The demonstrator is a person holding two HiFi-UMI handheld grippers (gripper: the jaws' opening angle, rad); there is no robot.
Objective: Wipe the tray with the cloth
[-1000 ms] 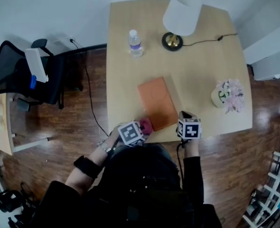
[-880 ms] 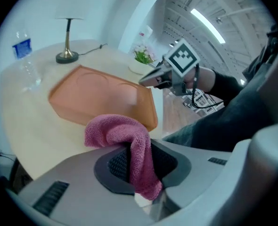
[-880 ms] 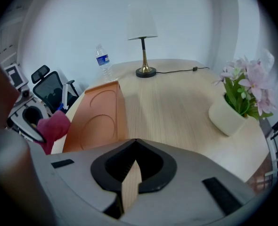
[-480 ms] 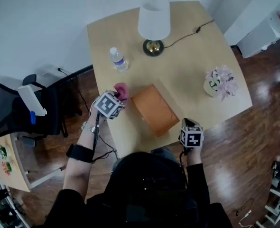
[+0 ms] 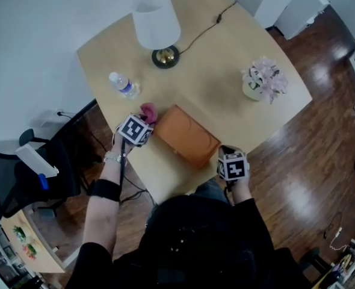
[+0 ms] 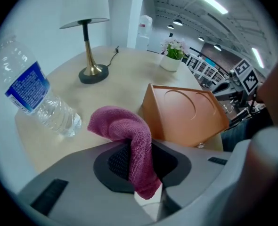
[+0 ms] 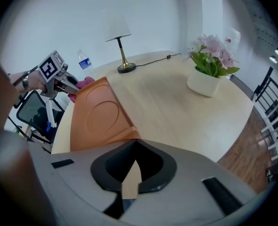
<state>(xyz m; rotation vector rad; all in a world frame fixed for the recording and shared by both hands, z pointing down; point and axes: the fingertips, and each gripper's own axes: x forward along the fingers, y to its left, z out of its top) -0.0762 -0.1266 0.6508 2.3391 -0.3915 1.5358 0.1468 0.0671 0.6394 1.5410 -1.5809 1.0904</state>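
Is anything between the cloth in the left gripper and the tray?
Nothing visible. The cloth, clamped in the left gripper, hangs just beside the tray; the water bottle lies on its other side, away from the tray.

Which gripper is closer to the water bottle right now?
Left. The left gripper, shut on the cloth, is near the water bottle; the right gripper holds the tray at its opposite corner, farther away.
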